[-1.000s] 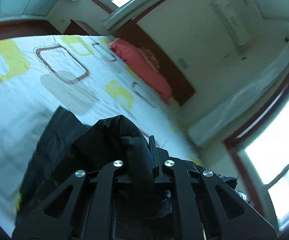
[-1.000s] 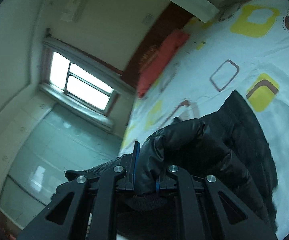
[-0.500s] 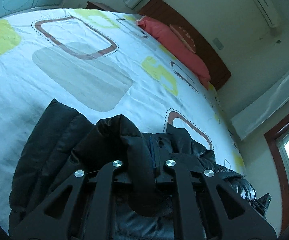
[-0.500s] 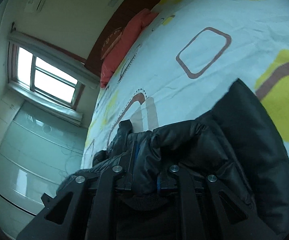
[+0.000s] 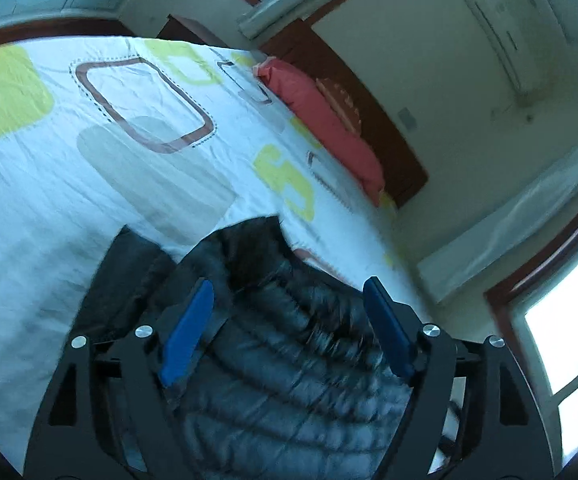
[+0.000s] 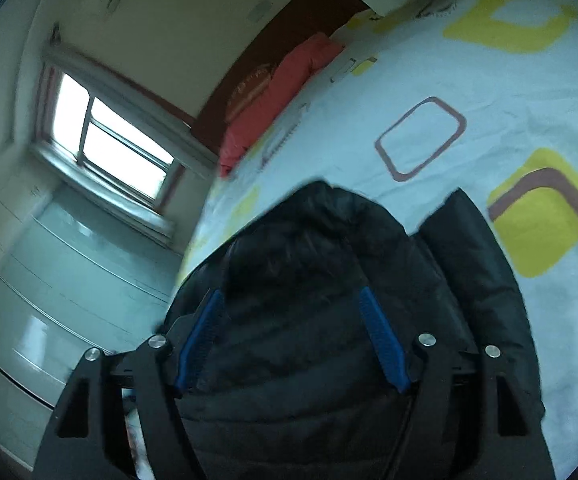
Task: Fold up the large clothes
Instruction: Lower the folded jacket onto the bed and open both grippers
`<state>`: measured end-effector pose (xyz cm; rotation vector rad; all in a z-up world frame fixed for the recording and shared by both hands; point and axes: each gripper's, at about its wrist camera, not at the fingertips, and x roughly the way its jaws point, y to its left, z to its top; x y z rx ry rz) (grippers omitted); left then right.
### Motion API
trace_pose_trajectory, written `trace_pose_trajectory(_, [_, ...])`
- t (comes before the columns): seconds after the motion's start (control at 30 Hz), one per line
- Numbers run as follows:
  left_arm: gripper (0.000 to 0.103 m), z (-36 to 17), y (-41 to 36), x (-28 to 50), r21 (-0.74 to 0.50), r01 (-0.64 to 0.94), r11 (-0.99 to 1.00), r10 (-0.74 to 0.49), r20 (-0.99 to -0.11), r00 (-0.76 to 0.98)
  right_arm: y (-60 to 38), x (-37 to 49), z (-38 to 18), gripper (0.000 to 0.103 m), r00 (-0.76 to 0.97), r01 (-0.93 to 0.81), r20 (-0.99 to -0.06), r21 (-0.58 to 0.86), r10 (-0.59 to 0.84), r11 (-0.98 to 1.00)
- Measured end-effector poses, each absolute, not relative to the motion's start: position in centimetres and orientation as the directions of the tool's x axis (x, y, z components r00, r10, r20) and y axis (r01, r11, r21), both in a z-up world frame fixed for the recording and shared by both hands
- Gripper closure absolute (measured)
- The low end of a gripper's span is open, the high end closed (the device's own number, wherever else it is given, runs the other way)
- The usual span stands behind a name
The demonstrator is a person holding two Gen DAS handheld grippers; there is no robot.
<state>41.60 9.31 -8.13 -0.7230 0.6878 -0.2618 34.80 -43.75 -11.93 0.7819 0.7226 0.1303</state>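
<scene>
A black quilted puffer jacket [image 5: 289,344] lies bunched on the bed, low in both wrist views. My left gripper [image 5: 289,286] hovers just over it, its jaws opening wide; the jacket shows between the blue pads [image 5: 187,332] but they do not press on it. In the right wrist view the same jacket [image 6: 301,280] fills the lower middle. My right gripper [image 6: 293,296] is also opening, and its blue pads [image 6: 381,340] stand apart from the fabric lying between them.
The bed carries a white sheet [image 5: 49,200] printed with yellow and brown rounded squares. A red pillow [image 5: 321,120] lies against the dark wooden headboard [image 5: 389,136]. Windows [image 6: 105,136] and pale green cabinets [image 6: 49,288] line the room.
Both grippers, shut on folds of the jacket a moment ago, have spread their jaws and let it go. The raised folds have dropped onto the bed. Both hands moved lower.
</scene>
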Motion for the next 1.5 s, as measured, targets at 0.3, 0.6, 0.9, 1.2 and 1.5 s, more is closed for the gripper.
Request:
trace_pose_trajectory(0.3, [0.037,-9.0,5.9,45.2,-0.396,-0.013,0.918,-0.267,-0.643,0.718,-36.7,42.5,-10.8,0.055,0.666,0.155,-0.735,0.304,0.128,0.94])
trace_pose_trajectory(0.6, [0.036,-13.9,3.2,50.4,-0.2,-0.044,0.979,-0.135,-0.79,0.598,-34.6,46.6,-15.3,0.055,0.576,0.144,-0.817,0.144,0.035,0.979])
trace_pose_trajectory(0.9, [0.037,-10.5,4.8,48.3,-0.225,-0.042,0.973,-0.136,-0.716,0.684,-37.5,44.4,-13.1,0.055,0.59,0.192,-0.806,0.091,-0.041,0.977])
trace_pose_trajectory(1.2, [0.033,-13.1,5.7,49.8,-0.24,-0.105,0.965,-0.137,-0.804,0.579,-38.5,43.1,-13.6,0.054,0.591,0.222,-0.807,0.143,-0.017,0.965])
trace_pose_trajectory(1.5, [0.031,-10.0,13.7,39.7,-0.477,-0.243,0.844,-0.209,-0.712,0.67,-42.9,31.1,-10.6,0.045,0.663,0.313,-0.747,0.338,0.05,0.888])
